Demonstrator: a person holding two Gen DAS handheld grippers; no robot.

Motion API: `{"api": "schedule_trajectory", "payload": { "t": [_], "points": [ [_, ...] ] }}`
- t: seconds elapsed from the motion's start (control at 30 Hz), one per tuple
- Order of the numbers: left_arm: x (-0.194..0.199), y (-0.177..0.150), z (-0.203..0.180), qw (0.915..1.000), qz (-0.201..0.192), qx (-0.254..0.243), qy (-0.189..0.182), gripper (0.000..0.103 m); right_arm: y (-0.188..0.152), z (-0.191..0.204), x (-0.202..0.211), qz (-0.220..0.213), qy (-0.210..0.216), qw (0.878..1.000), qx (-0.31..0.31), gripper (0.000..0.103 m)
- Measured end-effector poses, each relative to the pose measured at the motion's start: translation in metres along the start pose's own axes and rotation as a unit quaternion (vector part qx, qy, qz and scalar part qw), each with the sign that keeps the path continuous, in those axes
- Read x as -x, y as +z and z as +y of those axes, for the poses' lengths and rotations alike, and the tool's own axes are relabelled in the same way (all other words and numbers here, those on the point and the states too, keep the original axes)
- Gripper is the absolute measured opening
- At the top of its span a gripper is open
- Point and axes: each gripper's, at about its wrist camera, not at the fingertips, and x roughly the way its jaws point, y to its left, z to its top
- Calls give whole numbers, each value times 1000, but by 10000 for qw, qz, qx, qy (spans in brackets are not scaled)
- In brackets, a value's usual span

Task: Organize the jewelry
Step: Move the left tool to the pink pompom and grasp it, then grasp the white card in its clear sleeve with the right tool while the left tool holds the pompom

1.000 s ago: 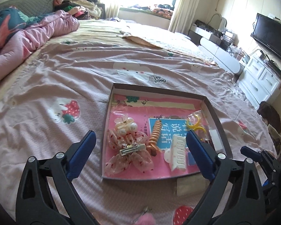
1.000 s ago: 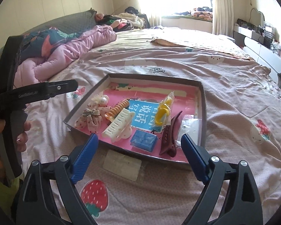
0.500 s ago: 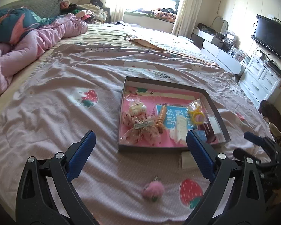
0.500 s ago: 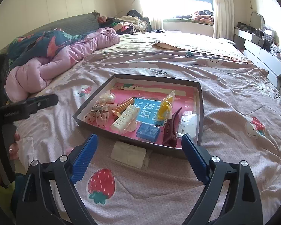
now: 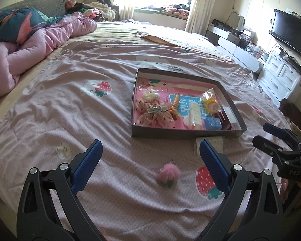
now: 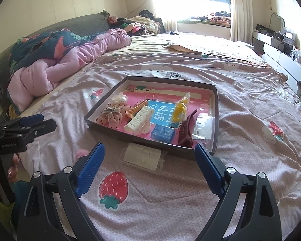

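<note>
- Shallow dark cardboard tray with pink lining [image 5: 182, 134] is seen on the pink strawberry-print bed cover [image 5: 70, 108], toward the bed's near edge.
- Already held in the tray: spotted pink fabric bow with a metal clip [image 5: 155, 112], orange spiral hair tie [image 5: 175, 105], cream claw clip [image 5: 195, 114], yellow ring-shaped piece in a clear bag [image 5: 209, 102], small blue plastic box [image 5: 212, 123], dark red hair clip [image 6: 187, 132].
- Still outside the tray: fluffy pink pom-pom charm [image 5: 168, 173] on the cover near the bed's near edge, and a flat clear packet [image 6: 142, 156] just beside the tray's near wall.
- Left gripper [image 5: 149, 160]: jaws spread wide, nothing pinched, held above the cover with the pom-pom roughly between the jaws.
- Right gripper [image 6: 148, 166]: jaws spread wide, nothing pinched, aimed at the clear packet and the tray's near wall.
- Judgement: task mostly done; two loose items are left to be picked up and placed in the tray.
- Pom-pom is judged soft and light; a shallow pinch could slip off.
</note>
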Motion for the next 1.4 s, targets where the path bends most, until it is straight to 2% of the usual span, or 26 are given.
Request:
{"api": "schedule_trajectory", "payload": {
  "t": [0.17,0.5,0.77,0.87,0.93,1.03,1.1,1.23,1.4],
  "points": [
    [-2,-11,-3,9999,109,-19,53,89,-8,0,2,52,-11,10000,-8,88],
    [-30,-34,-13,9975,660,-202,148,87,-26,-1,-12,329,8,9995,31,88],
    [-60,-46,-19,9927,1161,-309,64,63,-32,-11,-29,520,34,9986,-100,88],
    [-70,-48,-19,9914,1266,-326,36,61,-33,-12,-39,616,75,9979,-161,88],
    [-74,-47,-18,9910,1293,-348,81,54,-33,-12,-48,694,93,9973,-206,88],
    [-78,-44,-14,9908,1327,-275,-14,43,-32,-10,-63,796,196,9963,-257,88],
    [-79,-43,-7,9911,1316,-138,-114,24,-31,-8,-74,872,236,9955,-298,88],
    [-77,-41,3,9910,1303,104,-288,23,-29,-5,-95,1008,245,9937,-423,88],
    [-70,-39,2,9929,1152,118,-284,23,-27,5,-111,1091,124,9923,-567,89]
  ]
}}
